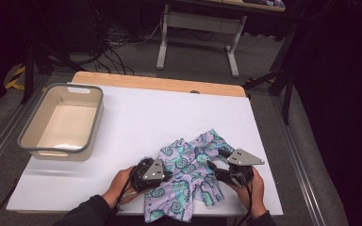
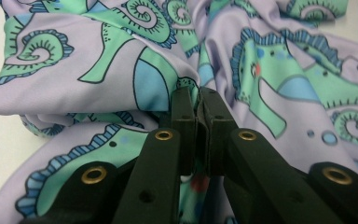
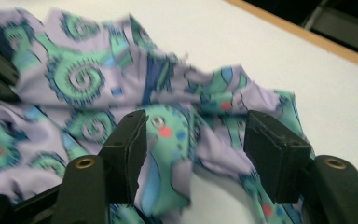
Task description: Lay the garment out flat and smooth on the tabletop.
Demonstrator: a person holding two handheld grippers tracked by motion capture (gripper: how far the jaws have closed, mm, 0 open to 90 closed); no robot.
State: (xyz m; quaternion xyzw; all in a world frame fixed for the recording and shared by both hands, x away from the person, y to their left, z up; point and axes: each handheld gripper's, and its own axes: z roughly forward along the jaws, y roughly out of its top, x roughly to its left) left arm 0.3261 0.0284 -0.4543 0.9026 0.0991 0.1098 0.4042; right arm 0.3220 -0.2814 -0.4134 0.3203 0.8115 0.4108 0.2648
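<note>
The left gripper [image 2: 197, 100] has its two black jaws pressed together on a pinched fold of the seahorse-print cloth [image 2: 270, 74], the fabric bunching up between the flat pads; in the high view this left gripper [image 1: 162, 175] sits at the cloth's 9 o'clock edge. The right gripper [image 3: 193, 135] stands spread wide, its ribbed blocky jaws straddling a raised ridge of the same cloth without closing on it, and in the high view it [image 1: 214, 167] lies at the cloth's 3 o'clock side. The step in hand looks like taking hold of the garment at two points to lift or straighten it; the next move probably calls for the right jaws to close on that ridge, low enough to catch the layer rather than slide off. The cloth [image 1: 188, 176] is thin, smooth, stretchy-looking stuff, lilac with green and blue spirals, crumpled at the 6 o'clock edge of the white table [image 1: 136, 117]. A beige rectangular bin [image 1: 28, 141] with a grey rim waits empty at 9 o'clock, well apart.
</note>
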